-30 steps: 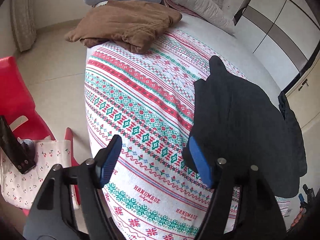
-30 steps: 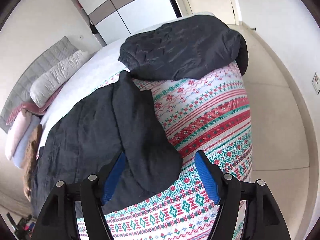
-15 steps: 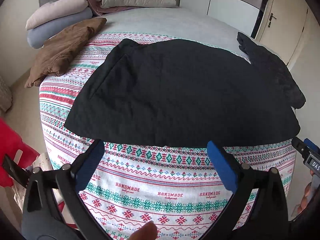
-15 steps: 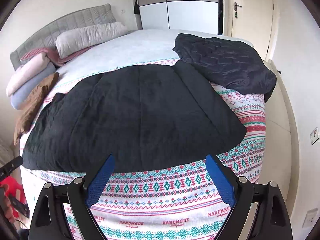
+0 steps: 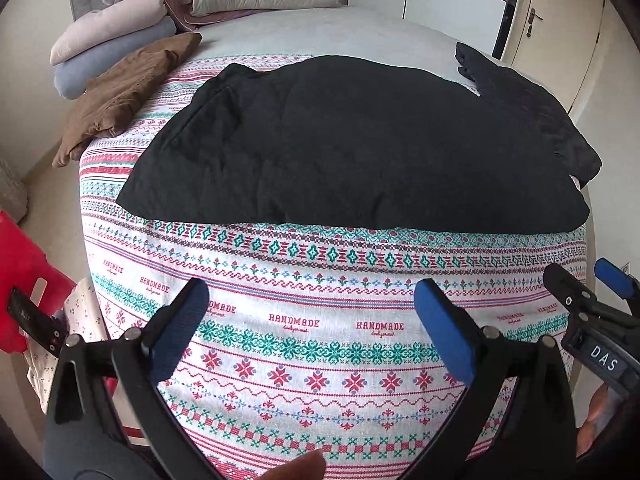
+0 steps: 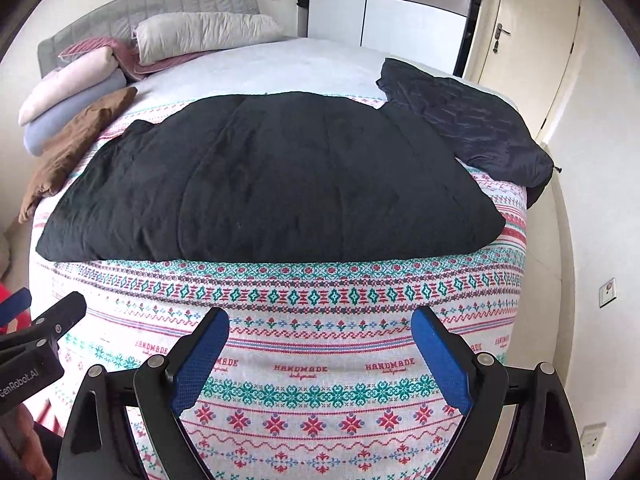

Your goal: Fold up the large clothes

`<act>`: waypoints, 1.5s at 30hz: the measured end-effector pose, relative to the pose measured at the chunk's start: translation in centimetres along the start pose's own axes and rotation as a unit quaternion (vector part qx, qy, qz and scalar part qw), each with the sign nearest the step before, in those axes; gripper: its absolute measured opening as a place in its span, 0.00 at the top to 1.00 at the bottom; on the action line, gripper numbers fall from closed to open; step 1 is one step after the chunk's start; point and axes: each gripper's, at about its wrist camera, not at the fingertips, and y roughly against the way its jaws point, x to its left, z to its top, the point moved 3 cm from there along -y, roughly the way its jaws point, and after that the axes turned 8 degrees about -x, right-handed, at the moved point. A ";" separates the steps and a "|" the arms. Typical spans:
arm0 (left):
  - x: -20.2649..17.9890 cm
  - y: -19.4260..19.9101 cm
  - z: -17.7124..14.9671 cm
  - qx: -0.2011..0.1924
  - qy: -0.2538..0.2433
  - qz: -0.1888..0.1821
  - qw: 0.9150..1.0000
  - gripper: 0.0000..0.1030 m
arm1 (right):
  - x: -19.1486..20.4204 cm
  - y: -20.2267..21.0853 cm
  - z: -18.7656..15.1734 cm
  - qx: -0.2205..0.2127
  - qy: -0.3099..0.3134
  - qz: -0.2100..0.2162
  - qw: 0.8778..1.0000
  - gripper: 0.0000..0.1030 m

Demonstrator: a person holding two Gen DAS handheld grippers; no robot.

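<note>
1. Black quilted garment [image 5: 352, 148] lies spread flat on the bed, on top of the patterned blanket [image 5: 312, 328], its long axis running side to side across both wrist views, parallel to the bed's near edge.
2. Its near hem is a fairly straight line; the far edge curves up toward the headboard [image 6: 152, 8].
3. A second dark padded garment [image 6: 468, 128] sits at the right end, overlapping or touching the black one's far right corner.
4. A brown folded garment [image 5: 124, 88] lies just beside its left end, with rolled bedding [image 5: 108, 48] behind that.
5. Left gripper [image 5: 312, 320] hangs over the blanket's near edge, tongs wide apart, nothing between them.
6. Right gripper [image 6: 320, 352] is likewise spread wide and empty, short of the hem.
</note>
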 end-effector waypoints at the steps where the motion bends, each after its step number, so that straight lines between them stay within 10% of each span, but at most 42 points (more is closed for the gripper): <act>1: -0.1 0.0 -0.1 0.001 -0.001 -0.002 1.000 0.01 | -0.1 0.1 0.0 -0.002 -0.005 -0.002 1.000 0.09; 45: -0.9 -0.2 -0.8 0.017 -0.008 -0.011 1.000 0.01 | 0.8 0.0 -0.9 0.014 -0.007 0.016 1.000 0.09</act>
